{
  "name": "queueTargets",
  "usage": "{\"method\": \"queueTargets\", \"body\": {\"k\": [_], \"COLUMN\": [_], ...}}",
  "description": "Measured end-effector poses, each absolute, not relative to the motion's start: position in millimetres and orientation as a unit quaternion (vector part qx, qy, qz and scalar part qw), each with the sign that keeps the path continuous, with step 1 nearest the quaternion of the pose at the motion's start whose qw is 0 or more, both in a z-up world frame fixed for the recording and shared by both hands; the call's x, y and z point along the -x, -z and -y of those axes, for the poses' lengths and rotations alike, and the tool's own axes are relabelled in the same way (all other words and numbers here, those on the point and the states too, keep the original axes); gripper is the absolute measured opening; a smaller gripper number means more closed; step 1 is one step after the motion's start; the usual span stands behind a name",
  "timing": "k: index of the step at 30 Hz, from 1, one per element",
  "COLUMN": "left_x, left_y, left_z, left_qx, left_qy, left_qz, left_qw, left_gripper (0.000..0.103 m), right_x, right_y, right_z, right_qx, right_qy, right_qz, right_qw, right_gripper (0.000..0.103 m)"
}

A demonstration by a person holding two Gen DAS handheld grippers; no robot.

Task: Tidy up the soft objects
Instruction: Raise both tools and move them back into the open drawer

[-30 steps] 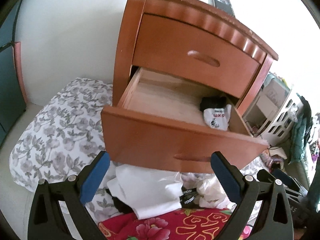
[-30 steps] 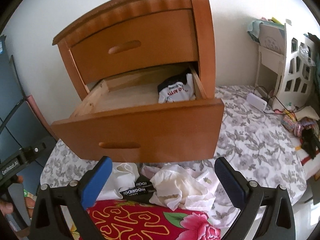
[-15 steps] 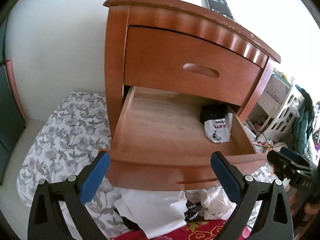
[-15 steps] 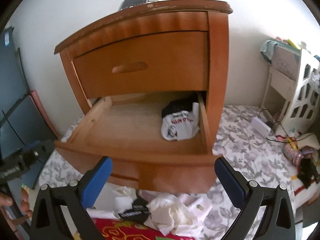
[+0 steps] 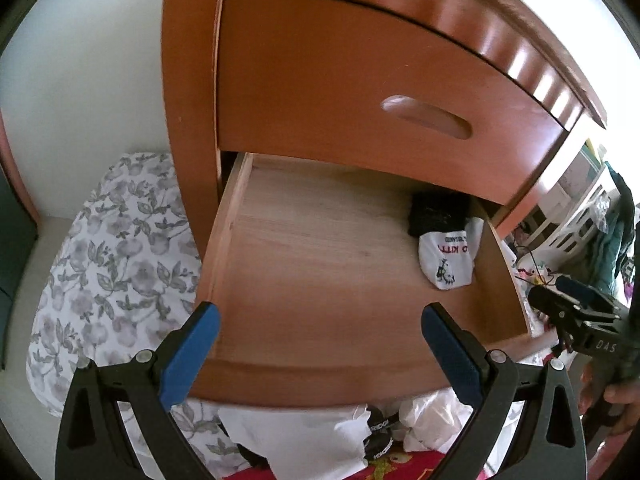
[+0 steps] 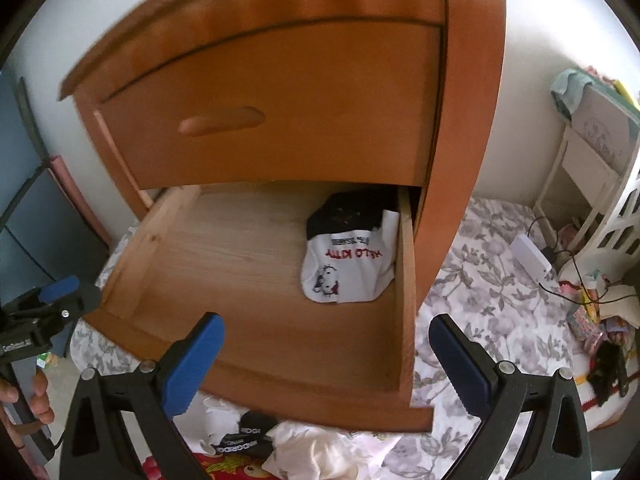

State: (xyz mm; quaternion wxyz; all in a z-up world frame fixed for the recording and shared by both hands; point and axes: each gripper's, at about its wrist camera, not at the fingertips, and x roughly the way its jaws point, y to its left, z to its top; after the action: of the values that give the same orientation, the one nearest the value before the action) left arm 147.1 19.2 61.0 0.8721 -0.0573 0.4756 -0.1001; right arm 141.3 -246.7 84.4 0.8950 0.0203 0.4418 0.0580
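A wooden nightstand's lower drawer [image 5: 320, 376] stands pulled open; it also shows in the right wrist view [image 6: 248, 368]. Inside, at its right back corner, lie a folded white printed garment [image 5: 446, 260] [image 6: 348, 268] and a black folded one [image 5: 438, 212] [image 6: 348, 210]. My left gripper [image 5: 320, 344] is open and empty above the drawer's front edge. My right gripper [image 6: 326, 356] is open and empty over the drawer's front right. Below the drawer front lies a pile of white clothes [image 5: 296, 444] [image 6: 316, 452] with a black banded item [image 6: 244, 440].
The nightstand stands on a grey floral sheet [image 5: 116, 256] [image 6: 492, 304]. A red floral blanket [image 5: 392, 468] lies at the bottom edge. A white rack [image 6: 588, 184] with cables and clutter stands at the right. The upper drawer [image 5: 360, 88] is closed.
Both grippers have moved up and closer to the nightstand, from over the clothes pile to over the open drawer. Both stay open and empty.
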Motion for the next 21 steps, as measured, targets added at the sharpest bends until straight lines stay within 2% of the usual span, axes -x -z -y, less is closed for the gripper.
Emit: {"method": "queueTargets", "body": {"k": [12,21], "left_x": [-209.4,-232.4], "left_y": [-45.8,-24.6], "left_z": [21.5,52.5], "left_qx": [0.071,0.074], "left_qy": [0.107,0.108], "left_qz": [-0.538,-0.574], "left_qw": [0.833,0.808], "left_gripper": [0.100,0.100], "right_x": [-197.2,-219.2], "right_y": [-80.9,-76.5], "right_z": [257.7,250.8], "right_qx": [0.000,0.024], "right_qy": [-0.047,-0.066], "right_qz": [-0.484,-0.503], "right_qw": [0.874,0.861], "right_gripper": [0.103,0.085]}}
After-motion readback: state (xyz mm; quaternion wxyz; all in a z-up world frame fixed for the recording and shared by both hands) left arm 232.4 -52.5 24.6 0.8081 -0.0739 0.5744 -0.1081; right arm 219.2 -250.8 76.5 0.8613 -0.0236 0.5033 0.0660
